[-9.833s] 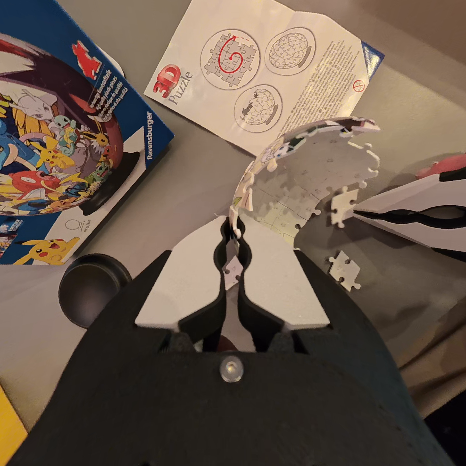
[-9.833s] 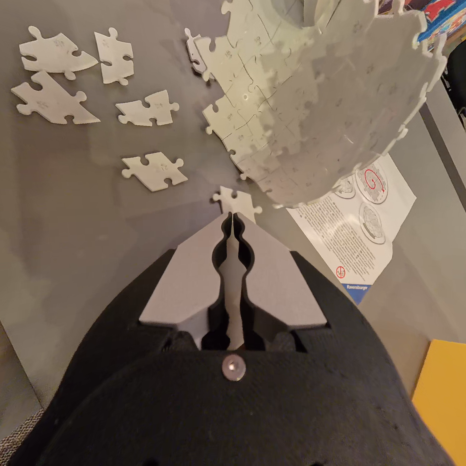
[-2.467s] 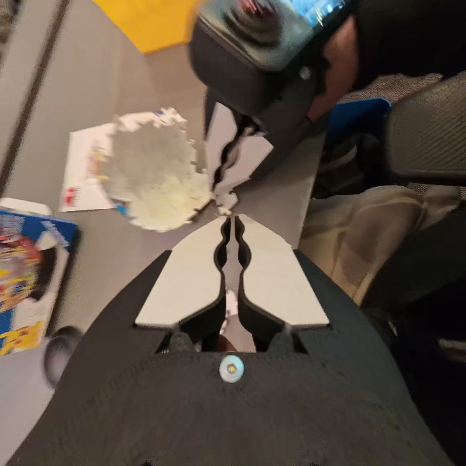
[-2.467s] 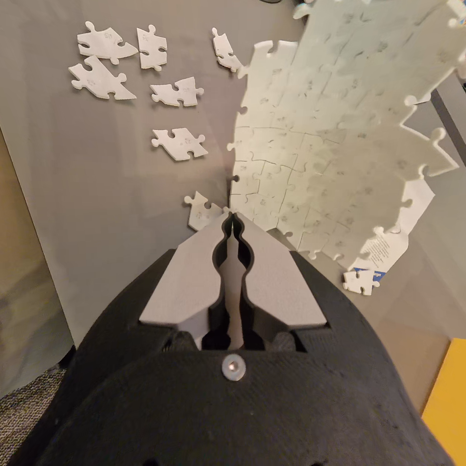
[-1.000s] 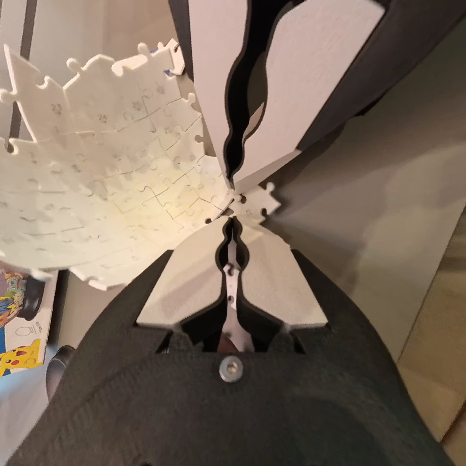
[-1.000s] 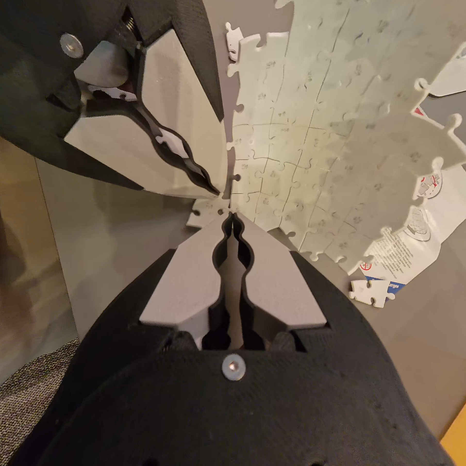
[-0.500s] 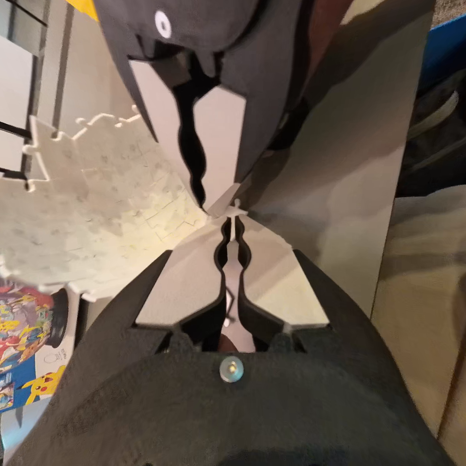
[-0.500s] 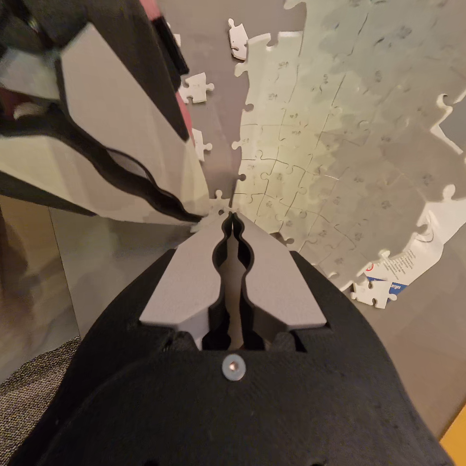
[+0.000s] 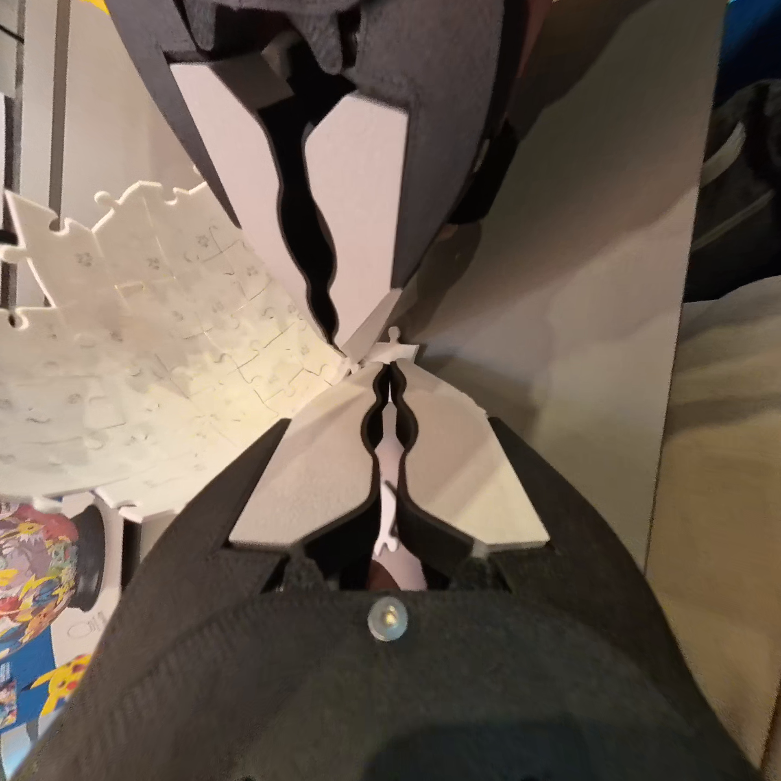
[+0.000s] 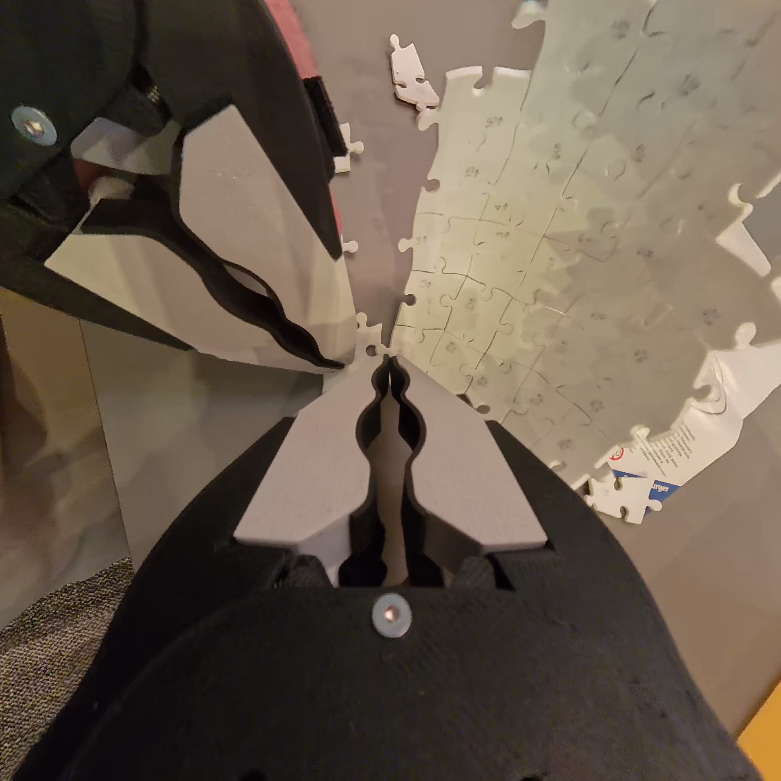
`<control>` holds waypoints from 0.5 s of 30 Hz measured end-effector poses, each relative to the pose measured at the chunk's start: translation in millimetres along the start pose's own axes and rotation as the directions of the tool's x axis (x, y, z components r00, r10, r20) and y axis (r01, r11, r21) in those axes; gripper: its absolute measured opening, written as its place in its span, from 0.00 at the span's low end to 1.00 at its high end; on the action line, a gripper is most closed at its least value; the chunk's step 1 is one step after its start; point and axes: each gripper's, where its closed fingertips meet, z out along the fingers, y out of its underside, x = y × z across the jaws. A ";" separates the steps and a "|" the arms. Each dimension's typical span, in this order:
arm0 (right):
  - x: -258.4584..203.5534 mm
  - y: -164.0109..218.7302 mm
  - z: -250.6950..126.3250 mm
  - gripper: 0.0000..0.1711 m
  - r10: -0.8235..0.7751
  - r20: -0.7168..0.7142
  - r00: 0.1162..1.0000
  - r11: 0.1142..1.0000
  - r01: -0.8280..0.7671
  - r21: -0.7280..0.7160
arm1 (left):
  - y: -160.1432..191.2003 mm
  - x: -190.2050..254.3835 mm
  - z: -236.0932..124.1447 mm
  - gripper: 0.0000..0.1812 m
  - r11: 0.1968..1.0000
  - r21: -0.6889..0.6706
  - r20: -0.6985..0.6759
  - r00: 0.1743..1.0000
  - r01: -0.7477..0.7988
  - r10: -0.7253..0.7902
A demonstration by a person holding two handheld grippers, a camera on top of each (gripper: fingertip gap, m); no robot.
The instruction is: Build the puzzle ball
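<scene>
The half-built puzzle ball is a white curved shell of joined pieces, seen from its inner side [image 9: 126,359], [image 10: 549,296]. My right gripper [image 10: 388,359] is shut on the shell's rim and holds it above the grey table [image 10: 380,190]. In the left wrist view it comes in from the top [image 9: 338,344]. My left gripper [image 9: 388,367] is shut on a single white puzzle piece [image 9: 395,348], seen almost edge-on. It holds the piece against the shell's rim, right beside the right gripper's tips. In the right wrist view the left gripper [image 10: 344,364] and its piece [image 10: 367,334] show at left.
Loose white pieces lie on the table [image 10: 412,80], [image 10: 348,152], [image 10: 621,498]. A white and blue leaflet [image 10: 676,456] lies under the shell. The colourful puzzle box [image 9: 34,591] is at lower left. The table's edge [image 9: 676,380] runs down the right. Only a small space, under 4 cm, lies between the two pairs of fingers.
My left gripper has turned, so its piece went from flat-on to nearly edge-on at the shell's rim. Both grippers stayed shut and tip to tip. The shell tilted a little.
</scene>
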 end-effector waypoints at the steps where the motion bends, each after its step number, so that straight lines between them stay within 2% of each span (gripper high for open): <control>1: -0.2 0.0 0.2 0.00 -0.003 0.000 1.000 1.000 0.003 -0.001 | 0.0 0.0 0.0 0.00 1.000 0.007 -0.012 1.000 0.007 -0.007; 15: 2.0 0.3 0.5 0.00 0.000 0.007 1.000 1.000 0.000 -0.001 | 5.7 -6.4 -0.1 0.00 0.999 0.027 -0.032 0.999 -0.034 0.035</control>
